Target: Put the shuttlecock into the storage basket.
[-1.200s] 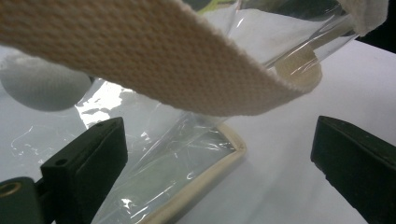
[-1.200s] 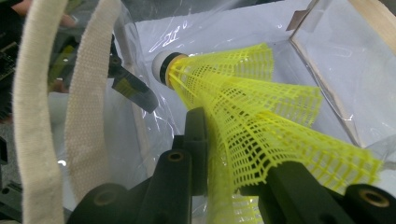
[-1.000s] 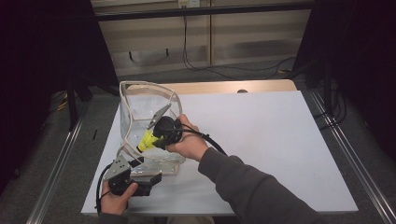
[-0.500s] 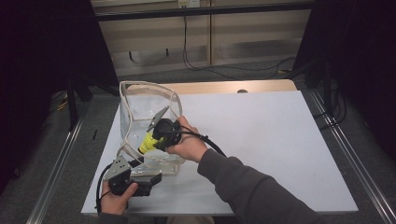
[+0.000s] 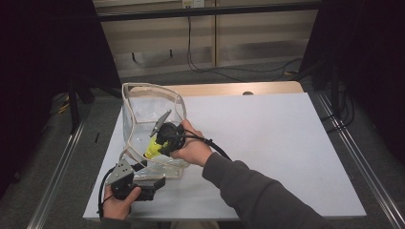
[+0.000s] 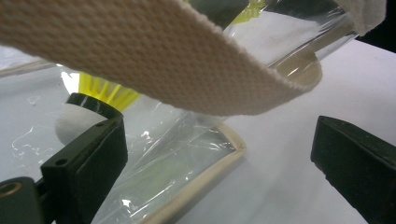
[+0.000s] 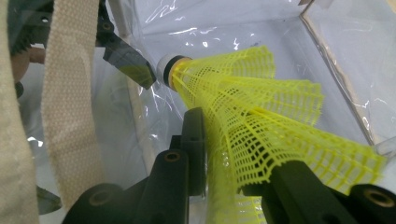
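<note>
Clear soft vinyl walls of the tote bag (image 5: 143, 124), standing near the left edge of the white table (image 5: 267, 143) in the high view, will likely sag, so its stiff cream trim is the safer hold. In the left gripper view the left gripper (image 6: 219, 154) is spread, one jaw against the bag's bottom corner, under a woven strap (image 6: 154, 56). In the right gripper view the right gripper (image 7: 233, 182), its jaws having just eased apart a little, pinches the feather-light, crushable yellow shuttlecock (image 7: 243, 107) by its mesh skirt inside the bag, with room ahead.

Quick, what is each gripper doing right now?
Left gripper: open, at the clear bag's bottom edge.
Right gripper: closed on the yellow shuttlecock, inside the bag.
</note>
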Action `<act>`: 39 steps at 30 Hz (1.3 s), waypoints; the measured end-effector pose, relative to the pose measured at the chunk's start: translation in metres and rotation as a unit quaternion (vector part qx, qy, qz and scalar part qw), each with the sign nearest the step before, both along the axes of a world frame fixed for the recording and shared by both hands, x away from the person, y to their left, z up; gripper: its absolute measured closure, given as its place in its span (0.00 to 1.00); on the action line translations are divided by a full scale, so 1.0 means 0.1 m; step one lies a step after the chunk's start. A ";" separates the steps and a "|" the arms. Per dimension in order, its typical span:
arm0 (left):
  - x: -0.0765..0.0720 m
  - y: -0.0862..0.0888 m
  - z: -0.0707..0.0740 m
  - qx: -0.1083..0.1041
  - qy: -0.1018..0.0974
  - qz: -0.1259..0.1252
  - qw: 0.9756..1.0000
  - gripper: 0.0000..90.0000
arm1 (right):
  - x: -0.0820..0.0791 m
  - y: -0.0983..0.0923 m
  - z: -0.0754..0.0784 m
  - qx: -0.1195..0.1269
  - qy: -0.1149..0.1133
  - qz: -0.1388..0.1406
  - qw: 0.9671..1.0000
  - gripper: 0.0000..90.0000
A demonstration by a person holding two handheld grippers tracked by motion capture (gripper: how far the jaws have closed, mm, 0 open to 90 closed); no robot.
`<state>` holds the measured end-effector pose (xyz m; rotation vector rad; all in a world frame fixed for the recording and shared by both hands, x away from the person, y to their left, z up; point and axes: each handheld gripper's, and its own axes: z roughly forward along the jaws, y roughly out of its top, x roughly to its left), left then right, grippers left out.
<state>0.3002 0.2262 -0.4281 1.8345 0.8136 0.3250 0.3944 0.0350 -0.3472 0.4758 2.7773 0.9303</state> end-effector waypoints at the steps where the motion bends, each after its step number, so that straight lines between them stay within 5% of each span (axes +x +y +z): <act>1: 0.00 0.00 0.00 0.000 0.000 0.000 1.000 0.04 | 0.00 0.00 0.00 -0.003 0.001 -0.001 1.000 0.83; 6: 0.00 0.00 0.00 0.000 -0.001 0.001 1.000 0.04 | -0.01 -0.01 -0.01 -0.007 0.005 -0.003 1.000 0.70; 39: -0.01 -0.01 0.01 0.002 -0.004 0.000 1.000 0.04 | -0.07 -0.32 0.22 0.038 0.009 -0.026 0.999 0.43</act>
